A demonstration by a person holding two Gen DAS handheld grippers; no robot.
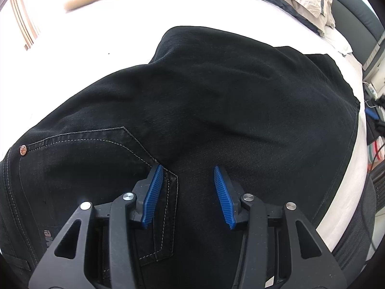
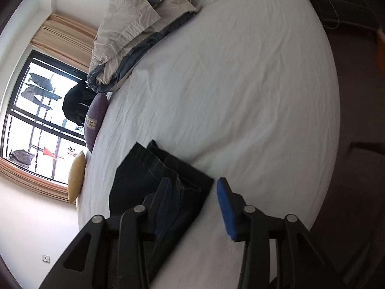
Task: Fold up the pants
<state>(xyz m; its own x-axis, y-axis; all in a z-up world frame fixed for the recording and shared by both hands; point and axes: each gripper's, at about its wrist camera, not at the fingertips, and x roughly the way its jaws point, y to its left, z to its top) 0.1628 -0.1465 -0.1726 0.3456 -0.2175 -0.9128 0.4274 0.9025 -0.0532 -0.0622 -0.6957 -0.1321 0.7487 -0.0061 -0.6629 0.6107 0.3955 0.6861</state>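
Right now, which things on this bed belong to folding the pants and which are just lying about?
For the job: black pants, left tongs, right tongs.
Lying about: beige duvet, purple cushion, tan cushion.

left gripper, right gripper: black linkage frames, silver pivot screws, ribbed blue fingers.

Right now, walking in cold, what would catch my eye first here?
Black pants sprawl across the white bed, filling the left view under the open left gripper. The open right gripper hovers over their hem end. Rumpled beige bedding is heaped at the bed's far end, near a bright window.
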